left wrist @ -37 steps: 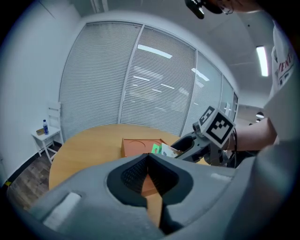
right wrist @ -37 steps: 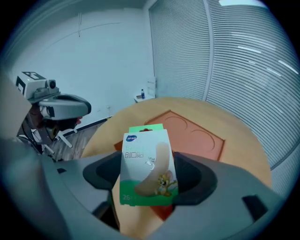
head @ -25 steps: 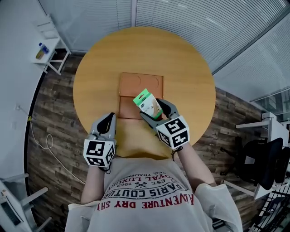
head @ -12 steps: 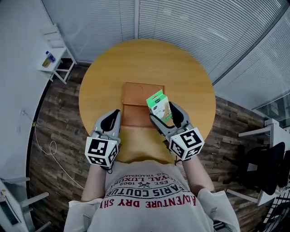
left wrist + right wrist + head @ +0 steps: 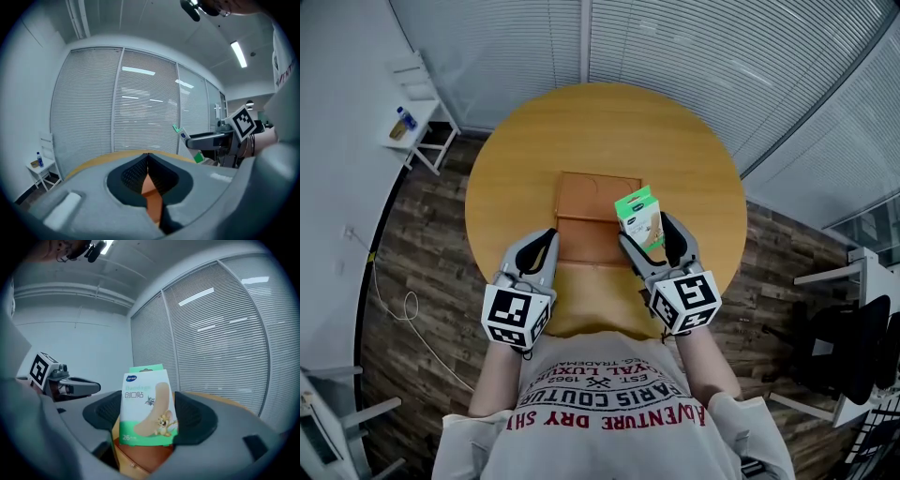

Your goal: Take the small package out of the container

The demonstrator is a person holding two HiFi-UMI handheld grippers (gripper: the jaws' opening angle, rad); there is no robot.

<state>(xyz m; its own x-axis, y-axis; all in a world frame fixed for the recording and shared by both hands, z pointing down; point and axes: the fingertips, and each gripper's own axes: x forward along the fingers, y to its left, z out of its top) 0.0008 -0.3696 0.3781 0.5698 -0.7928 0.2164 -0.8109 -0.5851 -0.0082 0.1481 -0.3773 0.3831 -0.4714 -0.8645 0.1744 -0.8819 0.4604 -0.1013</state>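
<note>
Tabletop (image 5: 581, 122); package (image 5: 639, 214) now farther right

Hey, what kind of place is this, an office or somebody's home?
Most likely an office meeting room: slatted blinds cover what look like glass partition walls, a round wooden table stands in the middle, and a black office chair sits off to the right.
</note>
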